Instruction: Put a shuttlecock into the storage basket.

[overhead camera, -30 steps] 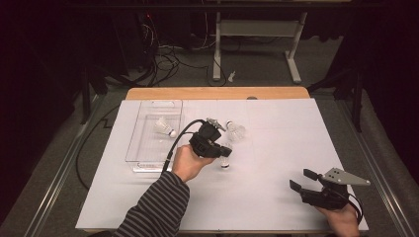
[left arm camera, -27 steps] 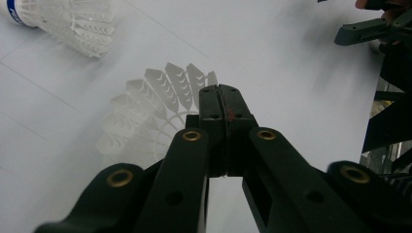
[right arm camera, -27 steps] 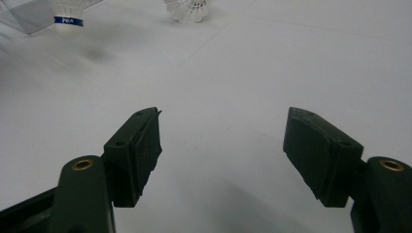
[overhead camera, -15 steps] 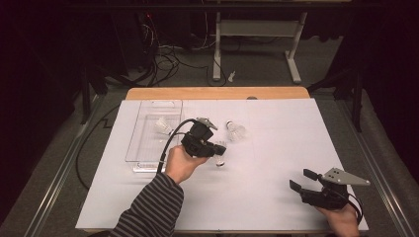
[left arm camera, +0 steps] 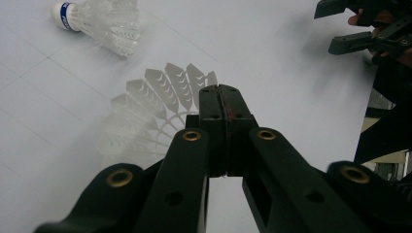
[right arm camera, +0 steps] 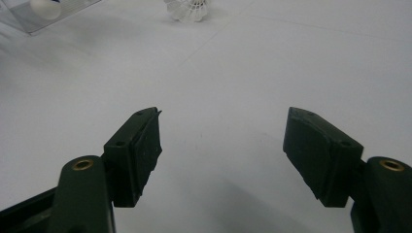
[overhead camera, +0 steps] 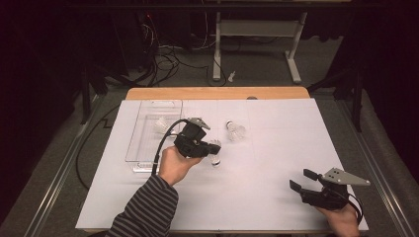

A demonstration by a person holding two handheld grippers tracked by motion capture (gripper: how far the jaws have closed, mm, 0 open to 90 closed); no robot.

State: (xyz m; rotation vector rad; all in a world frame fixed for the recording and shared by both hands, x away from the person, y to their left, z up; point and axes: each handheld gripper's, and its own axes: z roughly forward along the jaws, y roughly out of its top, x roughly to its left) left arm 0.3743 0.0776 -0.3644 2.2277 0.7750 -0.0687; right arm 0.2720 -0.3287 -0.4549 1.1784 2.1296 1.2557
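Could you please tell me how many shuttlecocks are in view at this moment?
3: one shuttlecock in the clear tray, one lying on the white sheet, and one pinched by its feathers in the shut left gripper. Others may be hidden behind that hand.

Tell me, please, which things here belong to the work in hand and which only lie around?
Job in hand:
left gripper, shut on held shuttlecock
loose shuttlecock on the table
clear tray
shuttlecock in tray

Lying about:
right gripper, open and empty
floor cables
metal stand behind the table
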